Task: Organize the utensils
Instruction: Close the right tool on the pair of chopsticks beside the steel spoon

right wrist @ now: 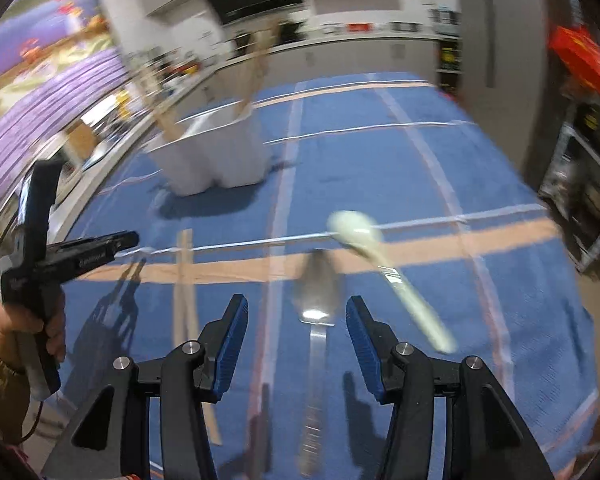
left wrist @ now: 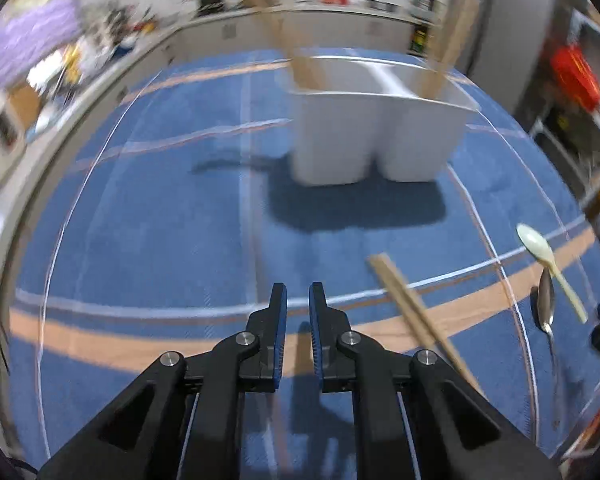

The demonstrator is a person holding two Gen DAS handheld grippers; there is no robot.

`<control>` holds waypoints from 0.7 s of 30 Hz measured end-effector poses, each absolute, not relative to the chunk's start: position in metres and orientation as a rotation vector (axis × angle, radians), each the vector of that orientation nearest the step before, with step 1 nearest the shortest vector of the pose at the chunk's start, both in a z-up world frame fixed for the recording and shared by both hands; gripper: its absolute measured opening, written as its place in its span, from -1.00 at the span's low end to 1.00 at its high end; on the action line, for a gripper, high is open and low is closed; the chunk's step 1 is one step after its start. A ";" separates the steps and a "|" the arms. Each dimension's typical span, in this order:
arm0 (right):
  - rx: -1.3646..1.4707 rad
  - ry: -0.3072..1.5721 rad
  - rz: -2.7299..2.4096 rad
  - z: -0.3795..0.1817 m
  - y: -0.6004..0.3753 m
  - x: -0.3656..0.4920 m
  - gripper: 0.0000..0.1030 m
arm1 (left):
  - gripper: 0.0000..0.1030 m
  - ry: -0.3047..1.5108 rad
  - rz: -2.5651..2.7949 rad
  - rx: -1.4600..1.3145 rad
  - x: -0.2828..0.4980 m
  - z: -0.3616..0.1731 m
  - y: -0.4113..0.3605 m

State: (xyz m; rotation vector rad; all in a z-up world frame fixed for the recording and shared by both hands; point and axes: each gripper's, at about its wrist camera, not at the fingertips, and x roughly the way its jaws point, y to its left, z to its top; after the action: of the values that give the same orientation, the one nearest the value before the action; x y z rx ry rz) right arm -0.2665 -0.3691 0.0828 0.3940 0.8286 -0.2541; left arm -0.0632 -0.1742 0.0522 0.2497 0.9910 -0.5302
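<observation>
While the white holder [left wrist: 380, 132] stands upright at the far side of the blue cloth [left wrist: 160, 220], wooden sticks lean out of both its compartments – one bundle [left wrist: 300, 68] in the left, one [left wrist: 436, 76] in the right. Loose utensils lie on the cloth nearer the cameras: a pair of chopsticks [left wrist: 416, 312] right of the left gripper, then a pale plastic spoon [left wrist: 548, 264] and a metal spoon [left wrist: 546, 304] further right, the pale handle crossing over the metal bowl's tip. From the right wrist view the metal spoon [right wrist: 316, 300] lies between the right gripper's fingers but lower, on the cloth; pale spoon [right wrist: 376, 264] just to its right, chopsticks [right wrist: 186, 292] to the left.

Left gripper [left wrist: 298, 300]: jaws nearly together, narrow gap, nothing between the pads – holds nothing. It also shows at the left edge of the right view [right wrist: 112, 242], with a hand [right wrist: 24, 328] around its grip.

Right gripper [right wrist: 296, 312]: jaws wide apart, pads touching nothing, hovering above the metal spoon's neck.

Cloth carries white and orange stripes; cluttered counters and shelves behind are blurred.
</observation>
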 end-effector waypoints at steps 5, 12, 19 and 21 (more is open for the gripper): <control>0.322 0.893 -0.066 0.071 -0.327 -0.223 -0.29 | -0.80 1.076 -0.534 0.097 -0.065 0.046 -0.138; 0.227 0.988 0.004 0.045 -0.297 -0.184 -0.47 | -0.80 1.110 -0.597 0.033 -0.087 0.036 -0.148; 0.180 1.015 -0.049 0.035 -0.295 -0.167 -0.65 | -0.80 1.142 -0.658 0.033 -0.096 0.028 -0.170; 0.223 1.007 -0.052 0.036 -0.301 -0.169 -0.64 | -0.80 1.152 -0.676 0.034 -0.095 0.025 -0.176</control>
State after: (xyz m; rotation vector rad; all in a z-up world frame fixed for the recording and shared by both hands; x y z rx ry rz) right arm -0.1687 -0.3008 0.0359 0.2231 1.0073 -0.0524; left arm -0.0953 -0.1764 0.0253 0.0338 1.1523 -0.6759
